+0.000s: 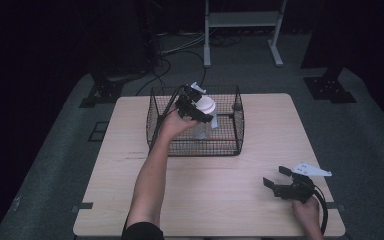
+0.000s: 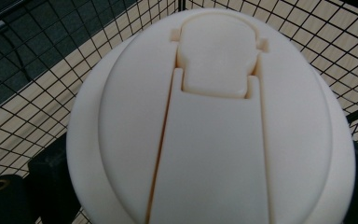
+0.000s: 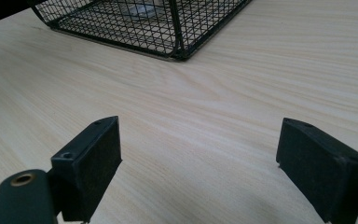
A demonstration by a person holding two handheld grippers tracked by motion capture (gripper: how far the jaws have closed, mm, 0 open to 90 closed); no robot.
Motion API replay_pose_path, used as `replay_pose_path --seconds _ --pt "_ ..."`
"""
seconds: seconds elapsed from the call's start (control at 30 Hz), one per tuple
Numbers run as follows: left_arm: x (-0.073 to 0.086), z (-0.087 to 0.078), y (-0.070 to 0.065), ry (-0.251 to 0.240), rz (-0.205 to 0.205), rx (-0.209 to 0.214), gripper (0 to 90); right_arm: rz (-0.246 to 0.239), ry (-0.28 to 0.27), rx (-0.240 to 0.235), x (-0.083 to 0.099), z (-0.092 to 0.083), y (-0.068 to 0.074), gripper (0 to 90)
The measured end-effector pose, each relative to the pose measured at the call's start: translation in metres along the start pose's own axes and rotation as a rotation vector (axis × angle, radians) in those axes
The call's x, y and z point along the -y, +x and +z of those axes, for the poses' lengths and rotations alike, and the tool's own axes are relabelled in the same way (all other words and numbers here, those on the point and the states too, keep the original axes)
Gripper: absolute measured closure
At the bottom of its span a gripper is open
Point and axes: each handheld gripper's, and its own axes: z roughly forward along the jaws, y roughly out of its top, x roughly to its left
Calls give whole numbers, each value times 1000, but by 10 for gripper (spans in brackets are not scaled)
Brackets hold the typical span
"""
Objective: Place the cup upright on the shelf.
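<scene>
A clear bottle with a white flip-top lid (image 1: 205, 105) hangs inside the black wire basket (image 1: 237, 135) at the table's far middle. My left gripper (image 1: 200, 112) is shut on the bottle just under its lid. In the left gripper view the white lid (image 2: 214, 126) sits close between the two black jaws, with basket mesh behind it. My right gripper (image 1: 276, 176) rests low over the table's front right, held by a hand. Its jaws stand wide apart over bare wood, right gripper (image 3: 198, 163) open with nothing between them.
The light wooden table (image 1: 215, 200) has free room in front of the basket. In the right gripper view the basket corner (image 3: 179, 53) stands ahead. Cables and a metal stand (image 1: 242, 22) lie on the dark floor beyond the table.
</scene>
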Motion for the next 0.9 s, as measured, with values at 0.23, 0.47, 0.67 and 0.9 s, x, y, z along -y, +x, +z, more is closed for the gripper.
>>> replay_pose_path --seconds 0.23,0.47,0.67,0.9 --pt "1 -2 0 10 0 -1 48 27 -18 -8 1 -2 -4 129" --pt "2 -3 1 8 8 9 44 32 -25 -24 1 -2 -5 129" --pt "6 -3 4 -42 -13 11 35 33 -21 -41 1 -2 -5 129" --pt "7 -7 3 -44 -3 -17 9 36 -20 -47 1 -2 -5 129"
